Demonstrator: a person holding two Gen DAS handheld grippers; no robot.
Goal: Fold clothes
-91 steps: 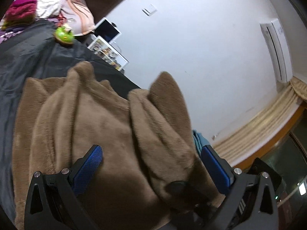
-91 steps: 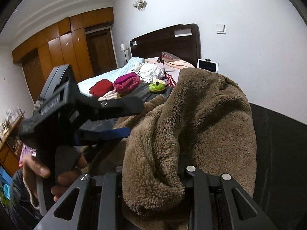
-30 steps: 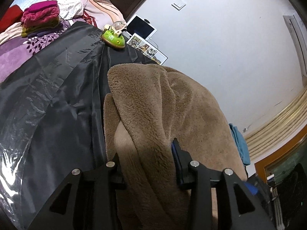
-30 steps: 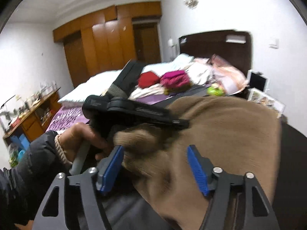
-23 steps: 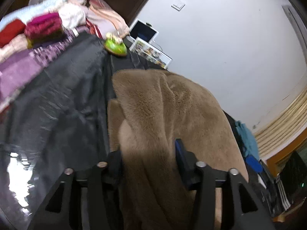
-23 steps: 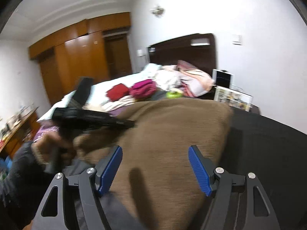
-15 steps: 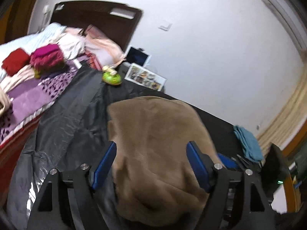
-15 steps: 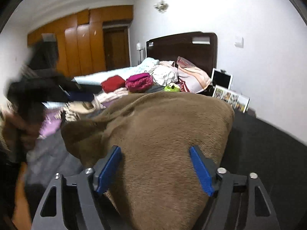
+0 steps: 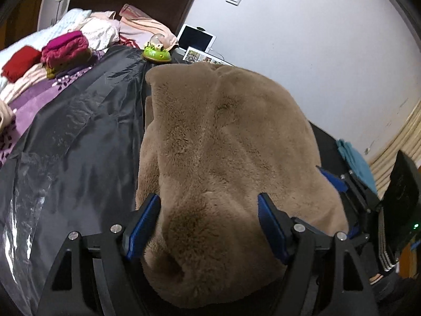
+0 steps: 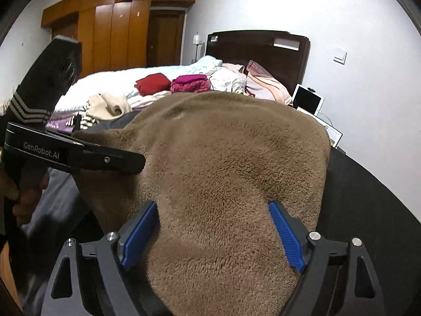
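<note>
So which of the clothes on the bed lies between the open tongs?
The brown fleece garment; the red and magenta folded pieces lie far off by the pillows.

My left gripper (image 9: 209, 223) and right gripper (image 10: 211, 233) each have black skeletal frames with triangular cut-outs, silver screws, and ribbed blue finger pads (image 10: 139, 237). The left unit's side reads "GenRobot.AI"; its handle carries grey chevron stripes.
</note>
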